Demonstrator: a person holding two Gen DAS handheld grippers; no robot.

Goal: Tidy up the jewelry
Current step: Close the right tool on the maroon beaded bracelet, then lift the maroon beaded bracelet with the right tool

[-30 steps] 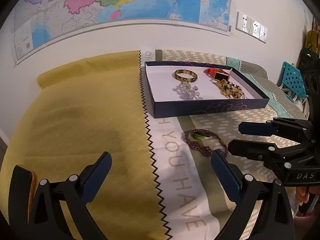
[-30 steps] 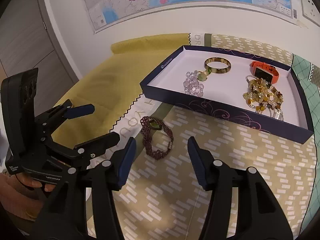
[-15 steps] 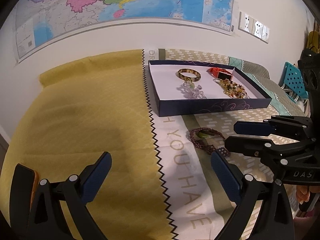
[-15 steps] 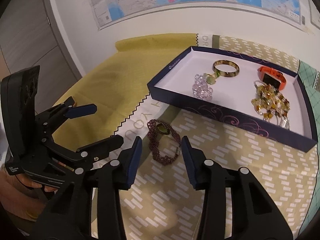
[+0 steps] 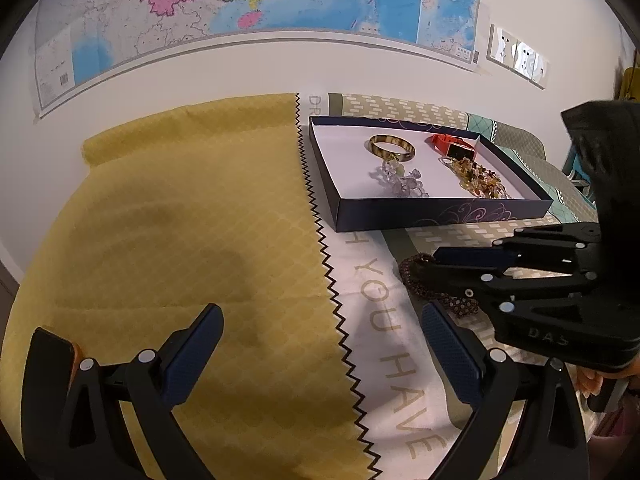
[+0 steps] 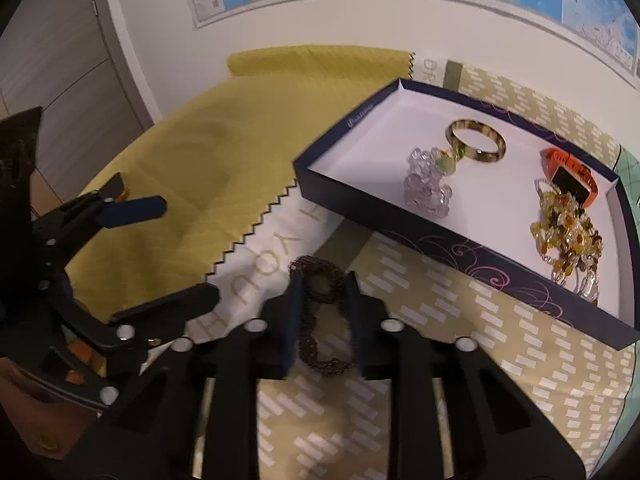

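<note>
Right gripper (image 6: 322, 312) lowered over the dark red bead bracelet (image 6: 320, 320), jaws narrowed to a small gap with the bracelet between them; not possible to tell if the pads already press the beads. Bracelet lying flat on the patterned cloth (image 6: 460, 360), just in front of the near wall of the navy tray (image 6: 500, 276), with a green stone at its far end. Left gripper (image 5: 320, 356) wide open, holding nothing, hovering over the yellow cloth (image 5: 180, 220) to the left of the tray and well apart from it.

Inside the tray already 4 pieces: a gold bangle (image 6: 476, 146), a clear crystal bracelet (image 6: 426, 192), an orange watch (image 6: 572, 176), an amber bead strand (image 6: 568, 236). Probably only this 1 piece left outside.

For a good grasp: better to close on both sides of the loop together, near its middle, so no loose end hangs and drags. Better to press down lightly first, because the beads are small and can slip out under the pads. Then to lift high enough to pass the near wall of the tray, and to release over the bare white floor at the left part of the tray, away from the crystal bracelet.
</note>
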